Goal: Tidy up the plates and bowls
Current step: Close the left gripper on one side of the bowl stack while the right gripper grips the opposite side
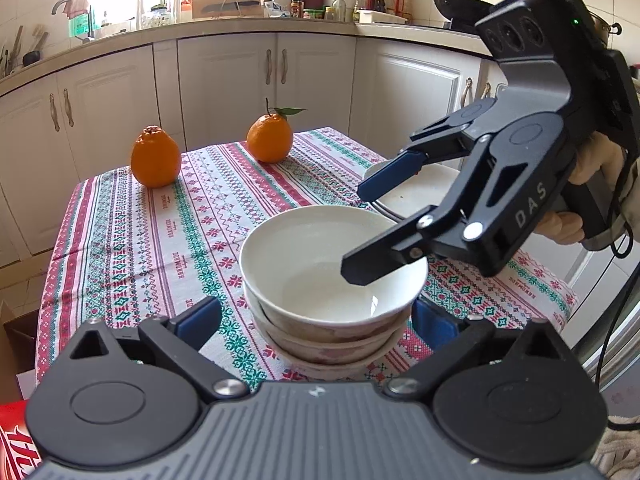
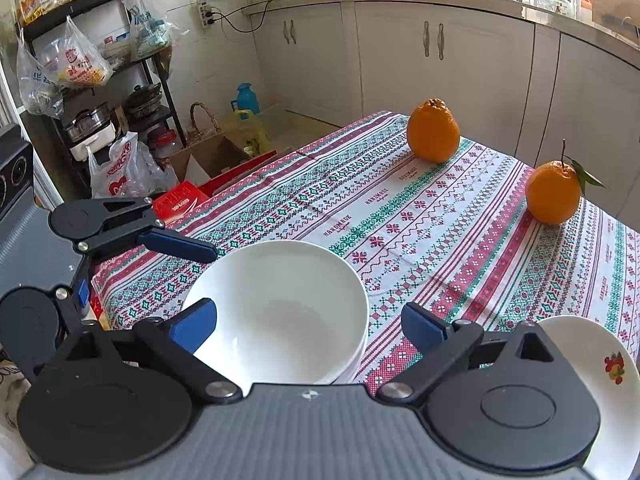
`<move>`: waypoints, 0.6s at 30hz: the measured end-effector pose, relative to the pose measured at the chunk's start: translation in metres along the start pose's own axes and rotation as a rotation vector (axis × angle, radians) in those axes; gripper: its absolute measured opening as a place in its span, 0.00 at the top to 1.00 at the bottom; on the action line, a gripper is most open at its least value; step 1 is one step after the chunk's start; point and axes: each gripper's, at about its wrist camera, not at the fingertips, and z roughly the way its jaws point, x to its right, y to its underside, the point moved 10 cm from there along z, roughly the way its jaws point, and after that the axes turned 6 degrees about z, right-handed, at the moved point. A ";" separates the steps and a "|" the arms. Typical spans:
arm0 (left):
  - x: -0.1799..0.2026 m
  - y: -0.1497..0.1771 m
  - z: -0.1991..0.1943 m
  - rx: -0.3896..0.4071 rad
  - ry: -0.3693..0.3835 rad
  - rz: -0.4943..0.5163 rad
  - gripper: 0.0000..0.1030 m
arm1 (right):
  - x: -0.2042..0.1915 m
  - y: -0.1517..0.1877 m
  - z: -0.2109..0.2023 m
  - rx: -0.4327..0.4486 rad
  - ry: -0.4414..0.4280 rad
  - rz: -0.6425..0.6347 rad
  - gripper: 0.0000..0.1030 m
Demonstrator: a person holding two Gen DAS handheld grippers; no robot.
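Observation:
A stack of white bowls stands on the patterned tablecloth; the top bowl also shows in the right wrist view. My left gripper is open, its fingers on either side of the stack's base, empty. My right gripper is open and hovers over the bowl's right rim; in its own view its fingers straddle the bowl without gripping. A white plate lies behind the right gripper; it shows with a fruit print in the right wrist view.
Two oranges sit at the far side of the table. White kitchen cabinets stand beyond. Boxes and bags lie on the floor off the table's left edge, by a shelf rack.

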 end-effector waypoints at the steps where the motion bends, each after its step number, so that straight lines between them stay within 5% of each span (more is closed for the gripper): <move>1: -0.002 0.001 -0.002 0.002 -0.002 0.005 0.02 | -0.002 0.002 -0.001 0.000 0.009 -0.014 0.01; 11: 0.000 0.008 -0.021 0.036 -0.018 0.170 0.01 | -0.023 0.022 -0.021 0.020 0.052 -0.156 0.00; 18: -0.009 0.027 -0.002 -0.041 0.005 0.230 0.01 | -0.024 0.056 -0.010 -0.036 0.075 -0.229 0.00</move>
